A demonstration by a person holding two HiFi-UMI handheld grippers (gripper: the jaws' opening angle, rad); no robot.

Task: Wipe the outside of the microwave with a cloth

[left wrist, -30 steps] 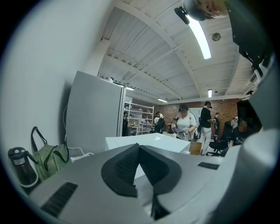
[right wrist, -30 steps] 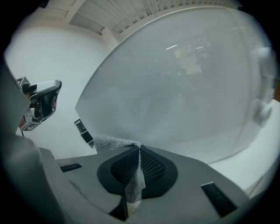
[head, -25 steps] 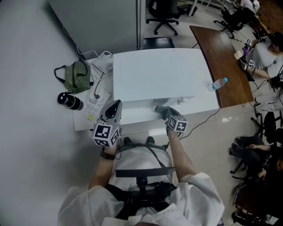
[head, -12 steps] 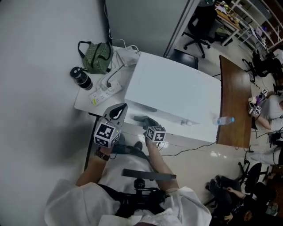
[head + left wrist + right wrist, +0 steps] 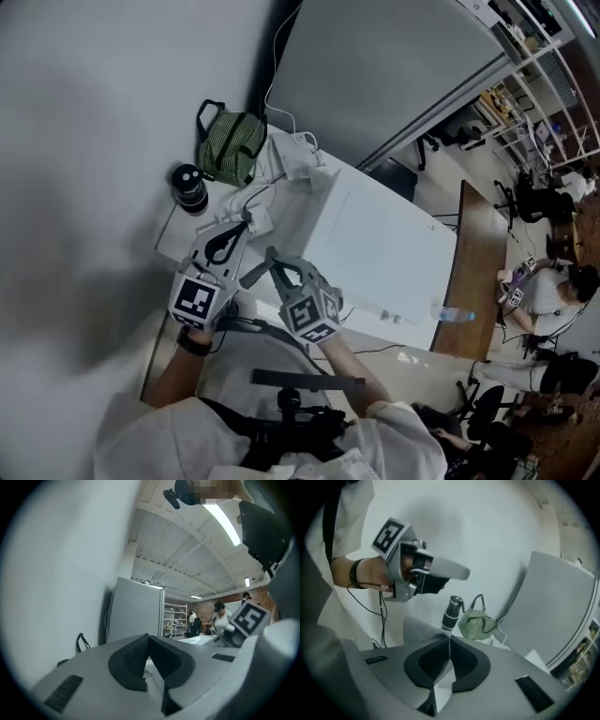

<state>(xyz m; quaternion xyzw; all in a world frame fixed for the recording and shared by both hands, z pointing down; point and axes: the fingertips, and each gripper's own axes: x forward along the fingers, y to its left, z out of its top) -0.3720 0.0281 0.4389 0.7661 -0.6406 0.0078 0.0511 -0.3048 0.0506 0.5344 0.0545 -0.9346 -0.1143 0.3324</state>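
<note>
Well, in the head view the person stands at the corner of the white bench point(image 5: 172, 234) with both tools raised in front of the chest. The left hand-held gripper point(image 5: 239, 230) has its jaws together with nothing in them. The right hand-held gripper point(image 5: 274, 258) sits just to its right, pinched on a grey cloth point(image 5: 251, 275) that pokes toward the left one. The white microwave point(image 5: 375, 246) lies beyond and to the right of the right hand-held gripper — neither cloth nor jaws touch it. Past the left hand-held gripper's tip are a power strip point(image 5: 251, 221), a black bottle point(image 5: 190, 187) and a green bag point(image 5: 234, 145). Well off to the right of both, a water bottle point(image 5: 454, 312) shows by the edge of a brown table point(image 5: 478, 272).

In the left gripper view the two dark pads meet at the tip, empty, and point up into the room. The right tool's marker cube point(image 5: 248, 618) shows to the right, and a grey partition point(image 5: 136, 616) stands ahead.

In the right gripper view the jaws are closed on the cloth point(image 5: 419, 630), and a fold of it rises just left of the tips. The left hand-held gripper point(image 5: 461, 573) hangs above and ahead, held by a hand point(image 5: 375, 576) with a dark wristband. Beyond the tips stand the bottle point(image 5: 452, 611) and the green bag point(image 5: 478, 620) side by side — the partition point(image 5: 558, 606) is to their right.
</note>
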